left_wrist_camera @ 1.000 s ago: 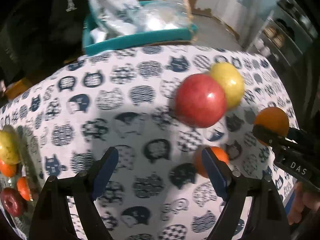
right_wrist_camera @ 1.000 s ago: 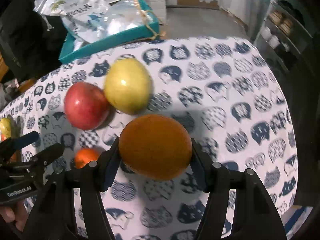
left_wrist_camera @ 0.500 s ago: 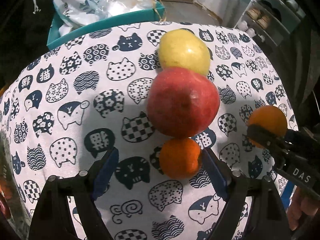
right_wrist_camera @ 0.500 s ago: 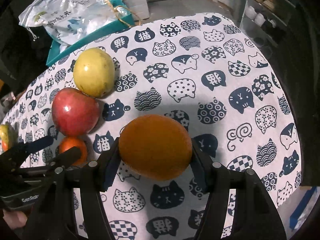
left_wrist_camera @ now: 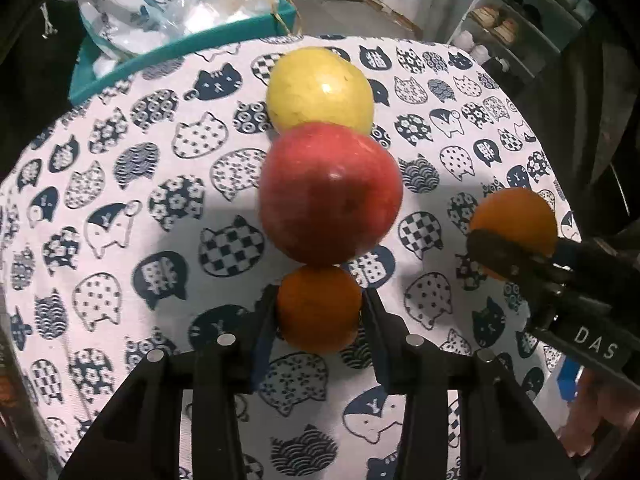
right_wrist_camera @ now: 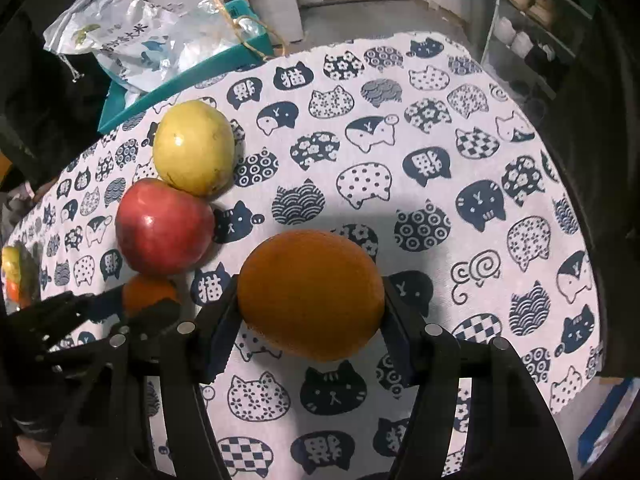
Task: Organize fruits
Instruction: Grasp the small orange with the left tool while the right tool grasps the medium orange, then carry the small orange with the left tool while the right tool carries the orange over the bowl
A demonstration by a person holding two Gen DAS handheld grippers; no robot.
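On the cat-print tablecloth (left_wrist_camera: 120, 168), the left gripper (left_wrist_camera: 318, 308) is clamped on the small orange (left_wrist_camera: 318, 306), seemingly touching the red apple (left_wrist_camera: 330, 196), so lift straight up while the right gripper (right_wrist_camera: 310, 300) grips the large orange (right_wrist_camera: 310, 294).

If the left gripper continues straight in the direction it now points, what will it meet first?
The left gripper already clamps the small orange. Going on, it would probably press that fruit into the cat-print tablecloth; the red apple lies just beyond.

hidden: small orange (right_wrist_camera: 146, 296) – half behind left gripper (right_wrist_camera: 132, 314) | fruit pile (right_wrist_camera: 12, 276) – cut by edge
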